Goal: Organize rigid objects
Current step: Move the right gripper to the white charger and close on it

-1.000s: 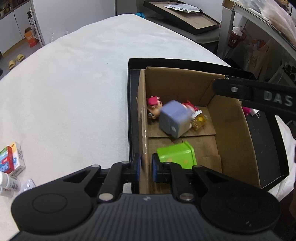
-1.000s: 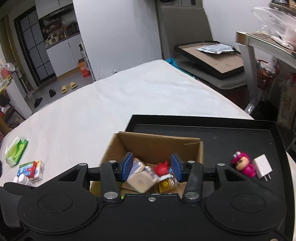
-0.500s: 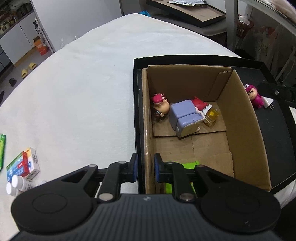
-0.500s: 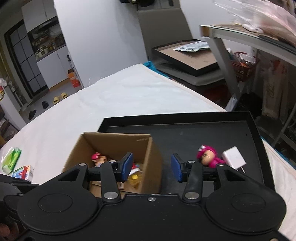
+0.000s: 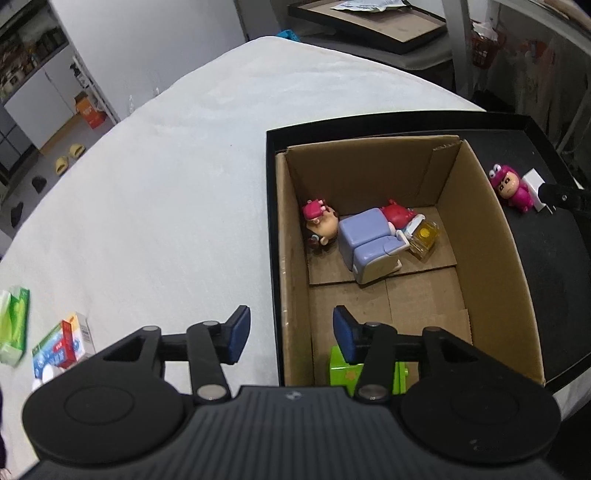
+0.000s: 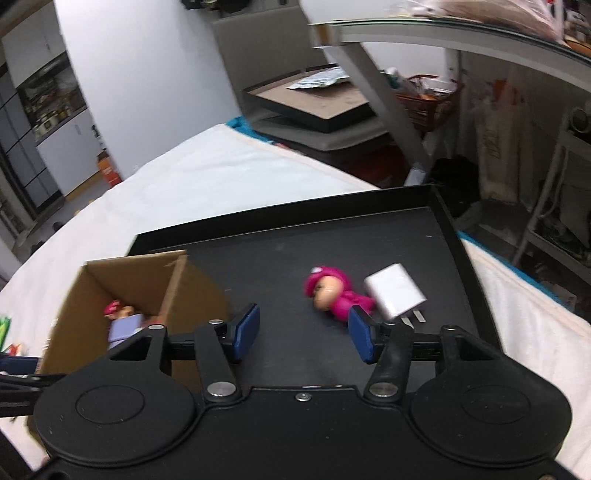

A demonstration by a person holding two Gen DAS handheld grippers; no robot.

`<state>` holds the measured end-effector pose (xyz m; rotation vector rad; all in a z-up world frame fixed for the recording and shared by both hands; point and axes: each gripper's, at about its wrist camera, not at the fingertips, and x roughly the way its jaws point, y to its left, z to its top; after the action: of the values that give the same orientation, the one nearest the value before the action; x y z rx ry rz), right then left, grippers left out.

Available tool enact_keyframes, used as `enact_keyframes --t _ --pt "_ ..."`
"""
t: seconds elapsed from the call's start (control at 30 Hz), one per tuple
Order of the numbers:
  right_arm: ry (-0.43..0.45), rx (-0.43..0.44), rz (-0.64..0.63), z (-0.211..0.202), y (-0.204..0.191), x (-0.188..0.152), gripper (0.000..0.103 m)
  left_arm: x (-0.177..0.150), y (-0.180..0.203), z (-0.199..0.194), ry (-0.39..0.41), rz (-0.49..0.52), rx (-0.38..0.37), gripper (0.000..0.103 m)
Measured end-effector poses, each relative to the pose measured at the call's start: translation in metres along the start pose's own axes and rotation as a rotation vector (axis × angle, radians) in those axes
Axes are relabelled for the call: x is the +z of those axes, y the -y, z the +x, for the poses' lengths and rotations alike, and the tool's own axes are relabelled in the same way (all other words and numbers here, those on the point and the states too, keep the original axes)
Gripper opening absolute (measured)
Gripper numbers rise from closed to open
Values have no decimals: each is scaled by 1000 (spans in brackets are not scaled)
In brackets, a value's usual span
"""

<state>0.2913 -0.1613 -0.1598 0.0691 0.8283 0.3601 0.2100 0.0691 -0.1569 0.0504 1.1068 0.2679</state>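
A cardboard box (image 5: 480,236) stands in a black tray (image 5: 554,280). Inside lie a lilac block toy (image 5: 369,243), a pink-capped figure (image 5: 319,223), a red toy (image 5: 397,214), a yellow cube (image 5: 424,236) and a green block (image 5: 341,371). My left gripper (image 5: 291,334) is open, its jaws straddling the box's near left wall without touching it. My right gripper (image 6: 303,334) is open and empty above the tray (image 6: 406,229), just short of a magenta figure (image 6: 332,293) and a white charger plug (image 6: 395,291). The box also shows in the right wrist view (image 6: 110,280).
The tray sits on a white cloth-covered table (image 5: 166,192). Small medicine boxes (image 5: 61,345) and a green packet (image 5: 16,321) lie at the table's left. A glass-topped side table (image 6: 443,33) and another tray (image 6: 314,96) stand beyond the far edge.
My left gripper has opened off the box's left wall. My right gripper has swung right from over the box to above the tray, nearer the magenta figure. The lilac toy lies still in the box.
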Motion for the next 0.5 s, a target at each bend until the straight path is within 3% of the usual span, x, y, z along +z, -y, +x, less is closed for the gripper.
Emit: enact_keyframes --t 0.5 --pt "-52 -139 83 47 60 -7 54 12 15 11 -19 29 34 49"
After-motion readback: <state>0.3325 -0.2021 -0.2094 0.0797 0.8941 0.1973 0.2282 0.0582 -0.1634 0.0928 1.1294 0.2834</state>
